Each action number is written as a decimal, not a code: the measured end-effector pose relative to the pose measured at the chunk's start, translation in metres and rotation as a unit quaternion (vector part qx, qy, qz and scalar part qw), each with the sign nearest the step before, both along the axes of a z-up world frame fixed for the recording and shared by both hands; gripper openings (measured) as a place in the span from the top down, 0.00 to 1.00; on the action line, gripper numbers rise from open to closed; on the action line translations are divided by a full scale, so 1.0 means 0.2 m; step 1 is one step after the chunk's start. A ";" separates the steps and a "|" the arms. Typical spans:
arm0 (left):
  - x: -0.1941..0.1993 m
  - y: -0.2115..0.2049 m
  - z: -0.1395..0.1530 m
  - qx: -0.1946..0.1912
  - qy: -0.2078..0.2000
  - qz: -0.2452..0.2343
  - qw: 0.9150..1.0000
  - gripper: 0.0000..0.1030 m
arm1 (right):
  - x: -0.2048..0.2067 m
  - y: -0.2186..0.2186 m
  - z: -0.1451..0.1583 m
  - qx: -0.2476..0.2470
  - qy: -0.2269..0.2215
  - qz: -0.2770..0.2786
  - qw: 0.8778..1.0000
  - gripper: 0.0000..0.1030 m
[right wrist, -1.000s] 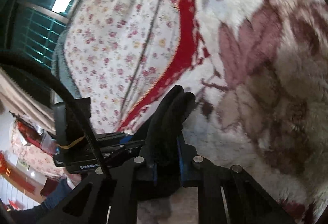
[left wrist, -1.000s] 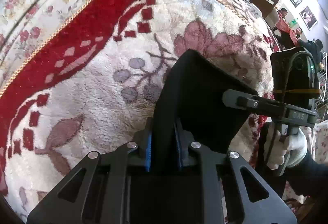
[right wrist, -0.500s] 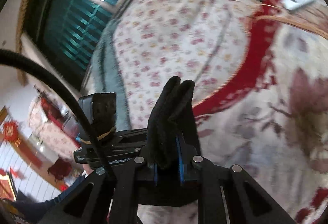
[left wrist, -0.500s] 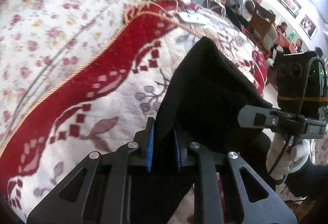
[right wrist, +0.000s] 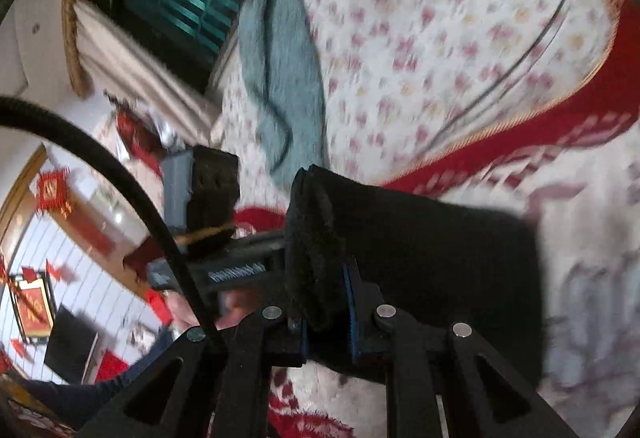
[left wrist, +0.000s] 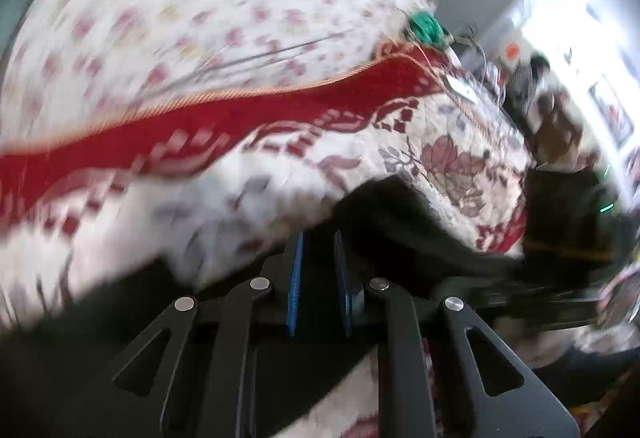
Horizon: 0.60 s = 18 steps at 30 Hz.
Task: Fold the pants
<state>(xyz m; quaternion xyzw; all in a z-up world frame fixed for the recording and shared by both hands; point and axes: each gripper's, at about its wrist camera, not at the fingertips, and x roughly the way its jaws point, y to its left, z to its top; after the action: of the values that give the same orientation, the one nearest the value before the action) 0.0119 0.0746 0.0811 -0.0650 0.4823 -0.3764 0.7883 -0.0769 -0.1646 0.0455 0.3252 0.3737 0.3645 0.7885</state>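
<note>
Item: black pants (right wrist: 420, 270), carried doubled over a plush floral blanket (left wrist: 452, 161) with a red border.

Right gripper (right wrist: 326, 302): pinching a thick folded edge of the pants between its blue pads.

Left gripper (left wrist: 318, 278): blue pads now slightly apart; dark cloth lies under and beyond them, but we cannot tell whether any is clamped. Half a second ago the fabric stood plainly between them.

Change: the raised fold has swung down toward the blanket, both views blurred by motion.

Reading: we judge the fold is being laid flat; the left side's release looks under way.
</note>
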 end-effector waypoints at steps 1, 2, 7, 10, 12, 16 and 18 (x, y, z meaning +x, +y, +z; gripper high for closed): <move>-0.02 0.07 -0.02 -0.015 0.010 0.009 1.000 0.85 | 0.02 0.06 -0.05 -0.006 0.010 0.012 1.000 0.87; -0.04 0.16 -0.05 -0.020 0.019 0.027 0.999 0.85 | 0.03 0.14 -0.11 -0.017 0.020 0.027 0.999 0.87; -0.14 0.38 -0.09 -0.049 0.049 0.080 0.994 0.54 | 0.06 0.30 -0.29 -0.049 0.040 0.041 0.997 0.82; -0.19 0.39 -0.07 -0.064 0.045 0.093 0.993 0.43 | 0.05 0.27 -0.22 -0.028 0.031 0.074 0.996 0.52; -0.23 0.37 -0.07 -0.058 0.034 0.099 0.993 0.42 | 0.02 0.20 -0.16 -0.034 0.015 0.069 0.997 0.51; -0.28 0.31 -0.12 -0.045 0.048 0.105 0.992 0.42 | -0.06 -0.02 -0.08 -0.063 -0.010 0.017 0.998 0.51; -0.31 0.27 -0.16 -0.040 0.057 0.104 0.992 0.42 | -0.07 -0.15 -0.11 -0.078 -0.001 -0.019 0.997 0.51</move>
<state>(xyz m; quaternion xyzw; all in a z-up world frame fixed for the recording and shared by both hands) -0.0508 0.1290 0.0499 -0.1677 0.5018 -0.3067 0.7912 -0.0899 -0.1941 0.0243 0.2696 0.3943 0.3198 0.8182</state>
